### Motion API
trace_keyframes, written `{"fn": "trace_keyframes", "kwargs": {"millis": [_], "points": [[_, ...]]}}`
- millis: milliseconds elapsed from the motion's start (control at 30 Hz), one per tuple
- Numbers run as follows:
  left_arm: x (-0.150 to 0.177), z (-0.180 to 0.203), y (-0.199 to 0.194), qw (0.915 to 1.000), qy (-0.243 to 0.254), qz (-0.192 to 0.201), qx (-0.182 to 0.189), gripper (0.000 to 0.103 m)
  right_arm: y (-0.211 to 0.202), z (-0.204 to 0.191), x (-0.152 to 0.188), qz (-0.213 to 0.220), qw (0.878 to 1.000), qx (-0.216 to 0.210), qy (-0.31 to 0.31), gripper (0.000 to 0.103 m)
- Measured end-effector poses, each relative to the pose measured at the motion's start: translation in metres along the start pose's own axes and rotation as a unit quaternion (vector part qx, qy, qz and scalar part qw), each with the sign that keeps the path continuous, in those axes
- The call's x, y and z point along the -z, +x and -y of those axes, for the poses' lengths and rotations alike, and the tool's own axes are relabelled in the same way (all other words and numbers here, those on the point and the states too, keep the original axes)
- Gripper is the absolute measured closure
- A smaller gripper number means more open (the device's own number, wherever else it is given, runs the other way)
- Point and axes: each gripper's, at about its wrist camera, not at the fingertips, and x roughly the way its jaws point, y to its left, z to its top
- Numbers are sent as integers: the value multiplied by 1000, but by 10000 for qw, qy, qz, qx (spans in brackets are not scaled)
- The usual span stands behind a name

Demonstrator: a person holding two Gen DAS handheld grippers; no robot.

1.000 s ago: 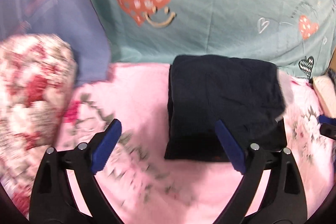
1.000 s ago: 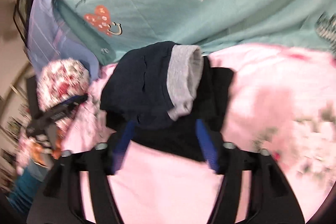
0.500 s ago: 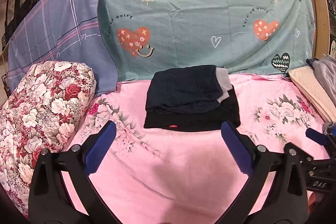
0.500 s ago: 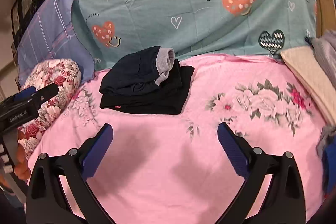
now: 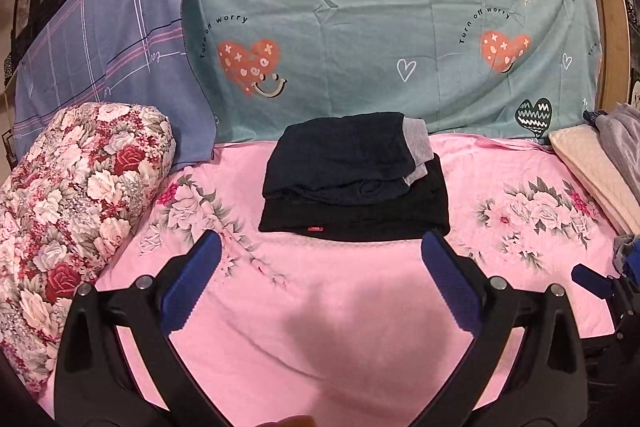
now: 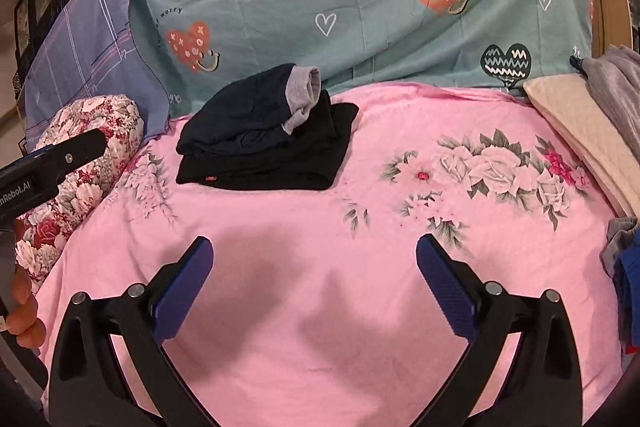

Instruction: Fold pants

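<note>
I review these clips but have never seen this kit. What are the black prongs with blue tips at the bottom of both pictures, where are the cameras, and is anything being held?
No robot: a person holds a two-finger gripper in each hand, each carrying a forward-looking fisheye camera. One picture looks along the left gripper, the other along the right gripper. Both stand open over the pink floral sheet, holding nothing. At the back lie folded dark pants with grey cuffs atop a folded black garment. A floral bolster lies left, other clothes right.

Both tongs, left (image 5: 320, 283) and right (image 6: 314, 281), gape empty.
</note>
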Motion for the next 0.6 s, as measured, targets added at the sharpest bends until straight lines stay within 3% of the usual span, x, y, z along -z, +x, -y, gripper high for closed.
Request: {"fn": "trace_keyframes", "kwargs": {"millis": [267, 433, 600], "points": [[18, 0, 26, 9996, -94, -144, 205, 2, 17, -5, 12, -214, 9994, 156, -208, 1], [19, 1, 18, 9999, 38, 95, 32, 2, 24, -15, 18, -286, 9983, 191, -462, 1], [16, -3, 12, 9995, -122, 119, 269, 2, 22, -23, 19, -205, 9972, 230, -678, 1]]}}
